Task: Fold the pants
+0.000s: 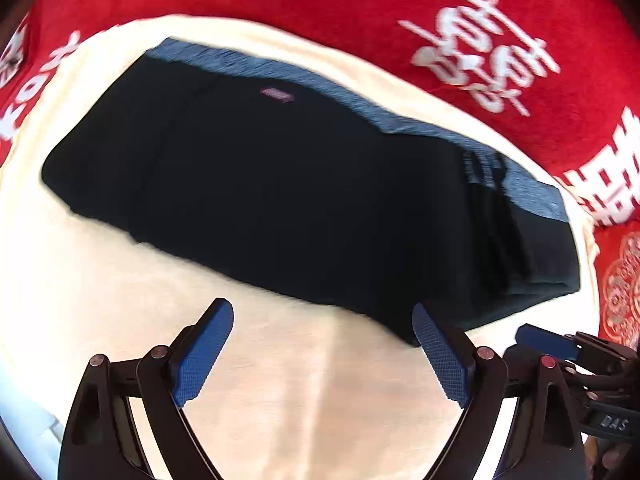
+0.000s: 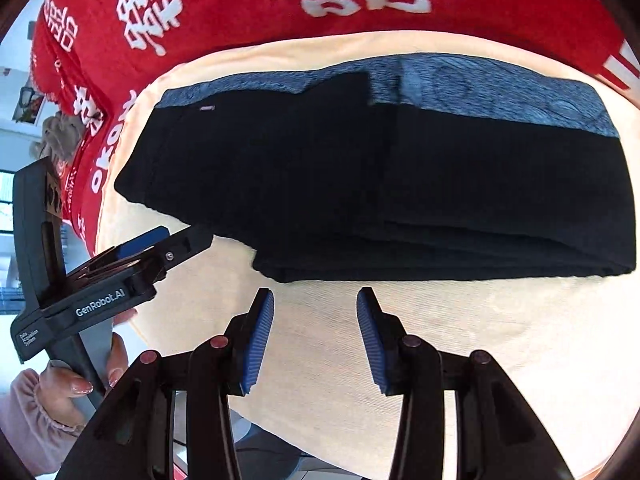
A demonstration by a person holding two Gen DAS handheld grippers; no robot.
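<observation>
While I hold both tongs over the cream cloth (image 1: 300,392), nothing sits between either pair of blue pads. My left tongs (image 1: 322,354) stand wide apart, their right pad at the near edge of the pants (image 1: 280,184); whether it touches I cannot tell. My right tongs (image 2: 316,336) stand narrower, empty, just short of the same near edge. My left hand (image 2: 76,384), in a pale pink sleeve, grips its tool at the left. Beyond the pads the pants lie folded into a long dark bundle across the cloth, their blue-grey waistband (image 2: 500,92) along the far side. Farther off spreads a red blanket (image 1: 320,12) with white characters.
</observation>
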